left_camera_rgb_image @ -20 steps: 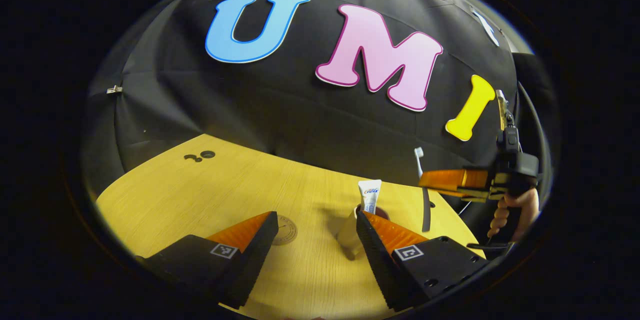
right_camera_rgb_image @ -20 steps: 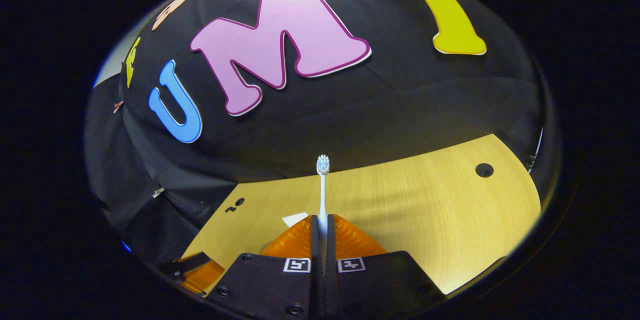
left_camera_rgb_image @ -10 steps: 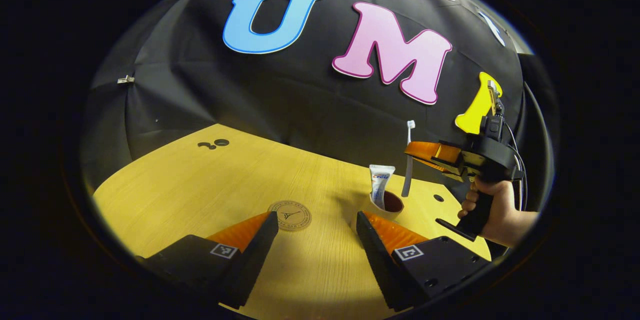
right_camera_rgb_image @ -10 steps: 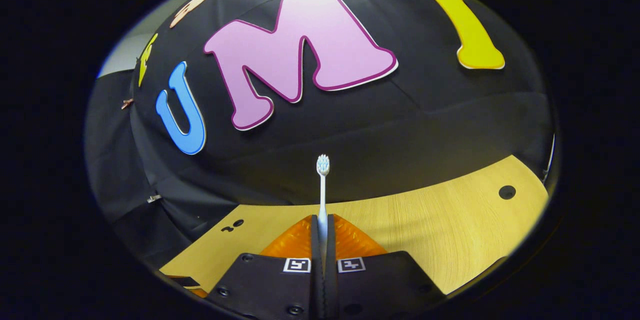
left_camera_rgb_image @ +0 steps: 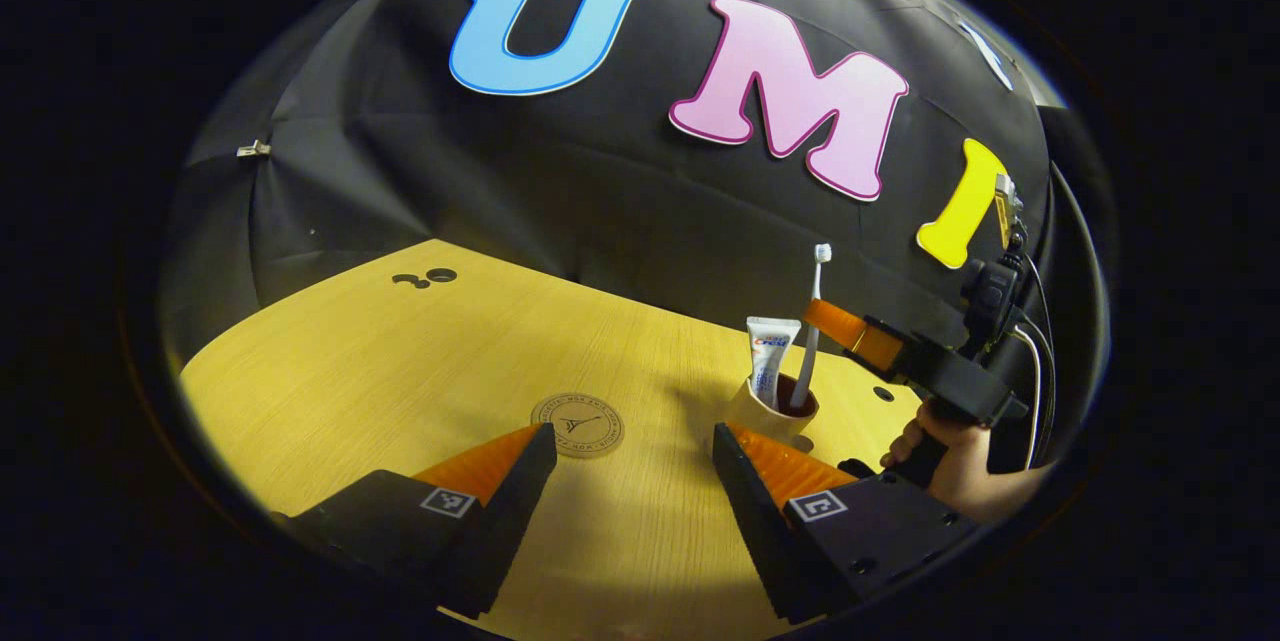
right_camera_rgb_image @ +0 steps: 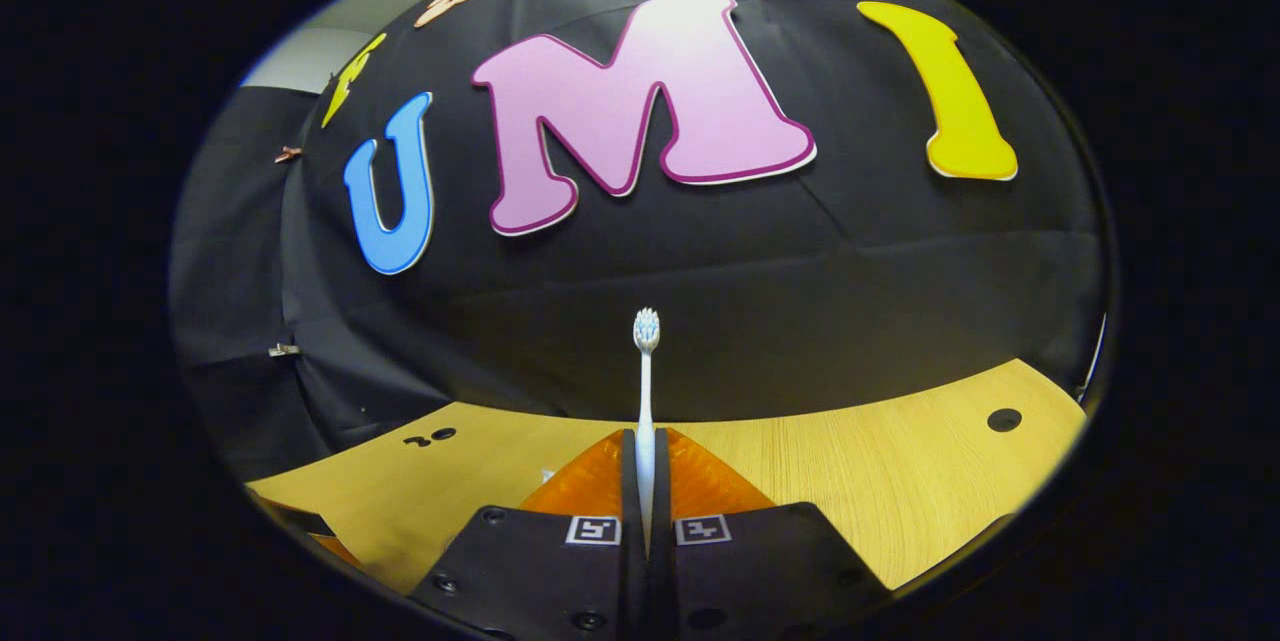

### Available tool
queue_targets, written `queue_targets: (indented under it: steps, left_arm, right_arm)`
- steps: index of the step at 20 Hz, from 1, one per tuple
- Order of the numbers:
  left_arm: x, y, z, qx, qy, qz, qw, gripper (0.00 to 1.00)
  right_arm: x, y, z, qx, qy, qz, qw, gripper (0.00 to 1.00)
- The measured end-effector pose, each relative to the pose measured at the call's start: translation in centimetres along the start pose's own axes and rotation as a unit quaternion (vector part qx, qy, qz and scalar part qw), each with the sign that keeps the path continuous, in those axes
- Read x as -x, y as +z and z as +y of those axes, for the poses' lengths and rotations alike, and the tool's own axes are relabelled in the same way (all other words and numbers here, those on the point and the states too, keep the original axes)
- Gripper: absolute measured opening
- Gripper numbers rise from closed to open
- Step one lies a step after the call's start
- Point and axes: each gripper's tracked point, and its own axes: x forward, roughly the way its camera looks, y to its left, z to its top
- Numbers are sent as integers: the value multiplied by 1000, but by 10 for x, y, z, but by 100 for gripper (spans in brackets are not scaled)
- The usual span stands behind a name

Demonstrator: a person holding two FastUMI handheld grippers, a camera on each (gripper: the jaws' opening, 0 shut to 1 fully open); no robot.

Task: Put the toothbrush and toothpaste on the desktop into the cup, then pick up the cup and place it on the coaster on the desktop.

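In the left gripper view a tan cup (left_camera_rgb_image: pixel 764 413) stands on the wooden desktop (left_camera_rgb_image: pixel 400 371), just beyond my left gripper's right finger. A white toothpaste tube (left_camera_rgb_image: pixel 771 358) stands in it. The white toothbrush (left_camera_rgb_image: pixel 813 321) has its lower end inside the cup, and my right gripper (left_camera_rgb_image: pixel 830 321), held by a hand (left_camera_rgb_image: pixel 950 461), is shut on its handle. My left gripper (left_camera_rgb_image: pixel 630 451) is open with nothing between its fingers. The round brown coaster (left_camera_rgb_image: pixel 578 424) lies ahead of the left gripper, left of the cup. In the right gripper view the toothbrush (right_camera_rgb_image: pixel 646 371) stands upright out of my shut right gripper (right_camera_rgb_image: pixel 645 451).
A pair of dark holes (left_camera_rgb_image: pixel 425 277) marks the desktop's far left and one hole (left_camera_rgb_image: pixel 883 393) lies right of the cup. The black cloth wall rises right behind the desk's far edge. Another hole (right_camera_rgb_image: pixel 1003 419) shows at the right in the right gripper view.
The right gripper has come down and toward the cup, bringing the toothbrush's lower end into it. The left gripper has drawn back a little from the cup and stayed open.
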Motion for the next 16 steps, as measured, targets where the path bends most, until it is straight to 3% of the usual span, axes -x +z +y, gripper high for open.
queue_targets:
  steps: [3,5,9,11,16]
  left_arm:
    - [-3,-3,-6,-4,-4,2,1000,98]
    - [-1,-3,-10,-8,-8,2,1000,98]
    - [5,-4,-18,-14,-16,0,1000,97]
    - [9,-6,-18,-12,-16,0,1000,97]
    - [27,-16,-11,10,-7,6,1000,97]
  right_arm:
    - [14,-18,7,3,7,9,1000,5]
    - [31,-33,9,1,10,27,1000,15]
    - [68,-33,14,40,24,34,998,73]
    - [79,-25,20,64,35,35,997,73]
    - [90,-13,26,58,39,78,995,89]
